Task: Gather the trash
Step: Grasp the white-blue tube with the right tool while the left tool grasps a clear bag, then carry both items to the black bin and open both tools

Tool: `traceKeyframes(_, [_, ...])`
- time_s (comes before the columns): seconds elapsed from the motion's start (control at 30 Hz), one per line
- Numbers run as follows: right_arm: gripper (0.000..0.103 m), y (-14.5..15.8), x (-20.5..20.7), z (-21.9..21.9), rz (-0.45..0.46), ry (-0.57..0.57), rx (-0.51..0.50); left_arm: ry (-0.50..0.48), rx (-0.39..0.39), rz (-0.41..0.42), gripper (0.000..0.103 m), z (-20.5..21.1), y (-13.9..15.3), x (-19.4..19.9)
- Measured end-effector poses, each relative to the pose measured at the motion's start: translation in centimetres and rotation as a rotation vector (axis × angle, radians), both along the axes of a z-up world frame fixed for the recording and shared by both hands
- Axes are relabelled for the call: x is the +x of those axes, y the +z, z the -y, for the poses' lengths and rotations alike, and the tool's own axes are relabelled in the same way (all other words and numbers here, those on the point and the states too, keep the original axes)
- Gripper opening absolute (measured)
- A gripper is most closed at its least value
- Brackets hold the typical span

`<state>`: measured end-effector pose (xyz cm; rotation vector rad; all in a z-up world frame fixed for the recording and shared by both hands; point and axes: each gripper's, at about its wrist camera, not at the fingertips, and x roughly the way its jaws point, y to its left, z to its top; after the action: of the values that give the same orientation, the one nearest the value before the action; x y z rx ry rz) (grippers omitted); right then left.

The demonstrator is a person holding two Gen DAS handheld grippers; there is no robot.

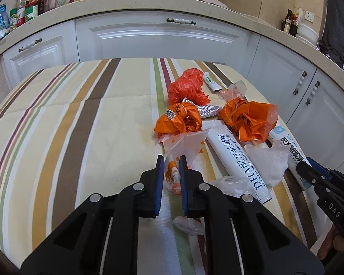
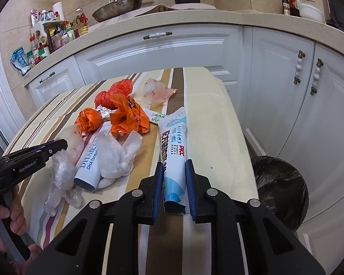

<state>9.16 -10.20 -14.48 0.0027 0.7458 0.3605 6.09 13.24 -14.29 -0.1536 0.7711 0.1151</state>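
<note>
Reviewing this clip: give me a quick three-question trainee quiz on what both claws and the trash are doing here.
1. True or false: the right claw has its fingers on either side of a blue-and-white sachet.
2. What sits between the left claw fingers: A) crumpled orange bag, B) clear wrapper with orange print, C) foil strip?
3. Fill in: the bin with the black liner stands on the floor, to the ____ of the table in the right wrist view.

Key: 1 true; 2 B; 3 right.

Trash pile point(image 2: 117, 123) lies on table point(image 2: 213, 119); bin point(image 2: 284, 183) stands right, below.
</note>
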Motion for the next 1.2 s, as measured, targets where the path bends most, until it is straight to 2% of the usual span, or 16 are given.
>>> traceKeyframes(0.27, [0.019,1.0,-0.5,1.4,0.051,-0.031,-0.019,0.047,0.090,0.038,0.012,0.4,2.5,-1.8])
traceKeyframes(0.47, [0.019,1.9,-0.9,5.1,0.084,-0.113,-0.013,-0.017,0.086,0.095,0.012,3.5,4.9,-2.6])
traceKeyframes(0.63, [0.019,1.6,-0.9,9.5,0.082,-0.222,-0.020,-0.132,0.065,0.111,0.012,8.8,5.7,-1.2])
traceKeyframes(0.83, [0.019,0.7,-1.0,14.9,0.073,-0.347,-0.028,-0.254,0.043,0.105,0.012,16.3,5.0,1.5])
traceKeyframes(1.03, [0.019,-0.6,0.0,17.9,0.060,-0.404,-0.038,-0.316,0.069,0.109,0.012,23.0,3.7,4.7])
traceKeyframes(1.2, [0.019,-2.3,1.2,19.5,0.048,-0.437,-0.055,-0.335,0.088,0.067,0.012,27.0,2.2,7.9])
